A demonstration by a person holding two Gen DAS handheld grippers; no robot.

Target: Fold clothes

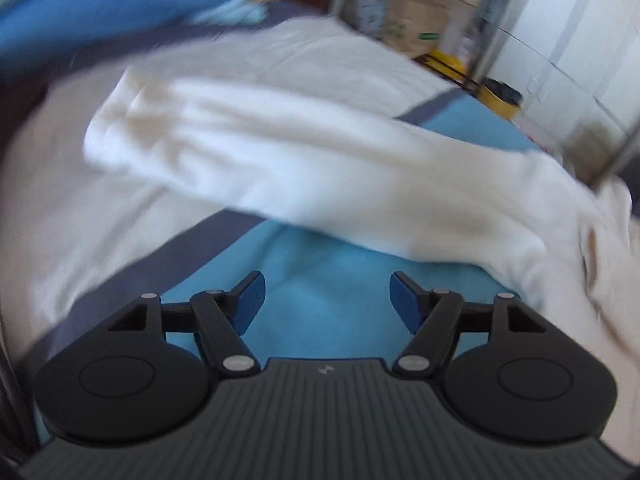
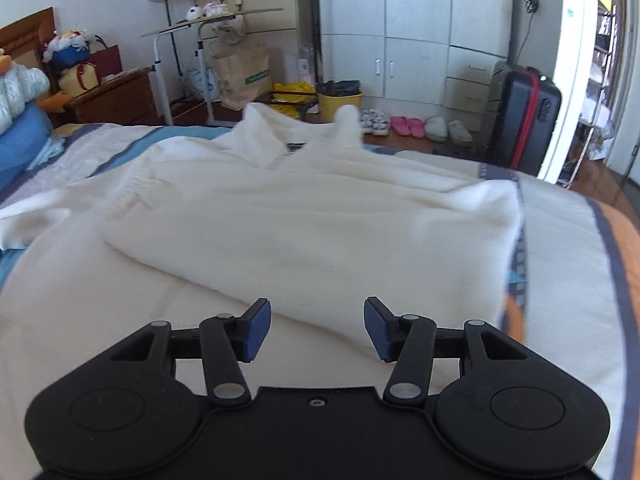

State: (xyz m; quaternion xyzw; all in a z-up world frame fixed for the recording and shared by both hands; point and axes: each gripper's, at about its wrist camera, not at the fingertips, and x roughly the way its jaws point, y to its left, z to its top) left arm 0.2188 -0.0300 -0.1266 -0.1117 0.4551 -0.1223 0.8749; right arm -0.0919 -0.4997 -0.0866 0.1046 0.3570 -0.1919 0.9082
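Left claw [image 1: 327, 300]: released, blue pads apart with nothing between them, hanging over a bare blue stretch of the bed cover [image 1: 320, 264]. Just beyond, a sleeve of the white sweater [image 1: 280, 152] stretched across the view, blurred, running to the bunched body of the garment at the right edge. Farther off, a blue pillow [image 1: 100, 12] at upper left.

Right claw [image 2: 317, 330]: likewise released, pads apart and empty, poised over the near edge of the white sweater [image 2: 304, 216]. Sweater spread out on the bed [image 2: 568, 248], one sleeve trailing to the left. Beyond the bed, a yellow bin [image 2: 340, 104], a white wardrobe [image 2: 416, 28] and a black suitcase [image 2: 520, 116].
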